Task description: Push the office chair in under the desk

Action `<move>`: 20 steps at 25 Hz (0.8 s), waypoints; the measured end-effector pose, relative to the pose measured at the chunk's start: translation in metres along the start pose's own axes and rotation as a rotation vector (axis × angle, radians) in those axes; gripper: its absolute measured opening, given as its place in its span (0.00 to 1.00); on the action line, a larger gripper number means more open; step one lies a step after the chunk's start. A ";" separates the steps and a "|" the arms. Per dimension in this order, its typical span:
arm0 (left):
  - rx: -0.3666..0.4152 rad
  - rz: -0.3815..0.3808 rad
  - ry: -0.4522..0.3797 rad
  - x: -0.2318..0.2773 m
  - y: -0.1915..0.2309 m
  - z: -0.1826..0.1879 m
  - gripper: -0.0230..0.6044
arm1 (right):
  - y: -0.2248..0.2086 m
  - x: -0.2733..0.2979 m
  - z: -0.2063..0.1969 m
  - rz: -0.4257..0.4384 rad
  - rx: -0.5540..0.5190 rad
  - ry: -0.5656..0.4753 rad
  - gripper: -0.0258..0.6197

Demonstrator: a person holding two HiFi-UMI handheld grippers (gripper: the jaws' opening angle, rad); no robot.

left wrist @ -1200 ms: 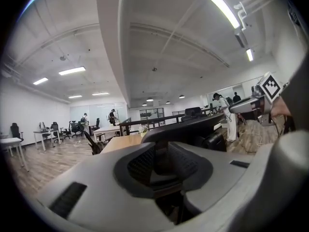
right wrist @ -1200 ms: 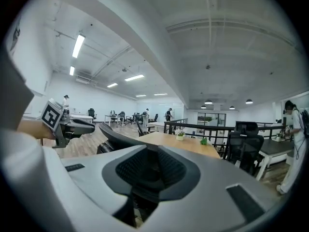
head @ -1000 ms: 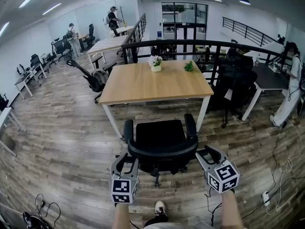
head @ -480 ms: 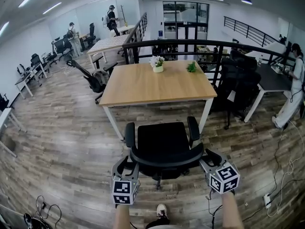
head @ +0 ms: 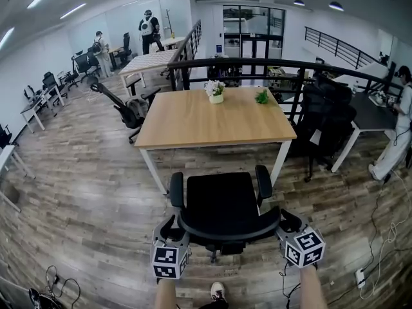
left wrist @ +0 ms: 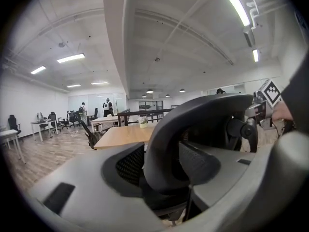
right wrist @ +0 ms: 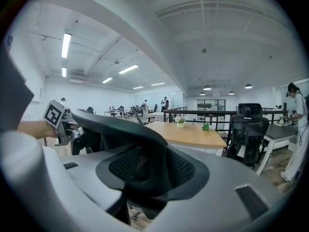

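The office chair [head: 221, 201] stands just short of the wooden worktop [head: 215, 118], its seat facing it. The curved backrest [head: 228, 232] passes between the spread fingers of the left gripper [head: 171, 226], which have just been opening, and between the right gripper [head: 287, 220]'s, also spread.

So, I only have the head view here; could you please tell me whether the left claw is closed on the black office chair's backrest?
Observer: No. The left gripper view shows the left claw open. Its jaws have just been opening, and the black office chair's curved backrest rim stands between them.
Operator: Thank you. And the right one, please?
Observer: The right gripper view shows the right claw open too, with the same rim running between its jaws.
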State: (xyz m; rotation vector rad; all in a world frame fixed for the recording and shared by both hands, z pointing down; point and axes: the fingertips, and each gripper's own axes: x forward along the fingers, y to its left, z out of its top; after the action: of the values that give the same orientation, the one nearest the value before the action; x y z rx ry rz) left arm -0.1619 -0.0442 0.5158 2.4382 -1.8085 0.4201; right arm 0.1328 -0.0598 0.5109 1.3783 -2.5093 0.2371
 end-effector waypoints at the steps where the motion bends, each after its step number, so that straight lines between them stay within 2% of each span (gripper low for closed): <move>1: -0.002 -0.006 -0.001 0.003 0.001 0.000 0.44 | 0.000 0.001 0.000 0.007 -0.003 0.000 0.35; 9: -0.021 -0.062 0.007 0.021 0.002 -0.003 0.44 | -0.001 0.017 0.001 -0.019 -0.048 0.025 0.37; 16: 0.003 -0.080 -0.024 0.032 0.006 -0.003 0.46 | -0.007 0.034 0.004 -0.037 -0.091 0.040 0.40; 20: 0.016 -0.095 -0.034 0.038 0.008 -0.002 0.46 | -0.010 0.039 0.006 -0.052 -0.074 0.026 0.40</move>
State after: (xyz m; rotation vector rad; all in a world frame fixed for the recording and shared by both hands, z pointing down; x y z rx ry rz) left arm -0.1599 -0.0816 0.5271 2.5444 -1.6999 0.3886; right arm 0.1203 -0.0980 0.5179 1.4006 -2.4321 0.1492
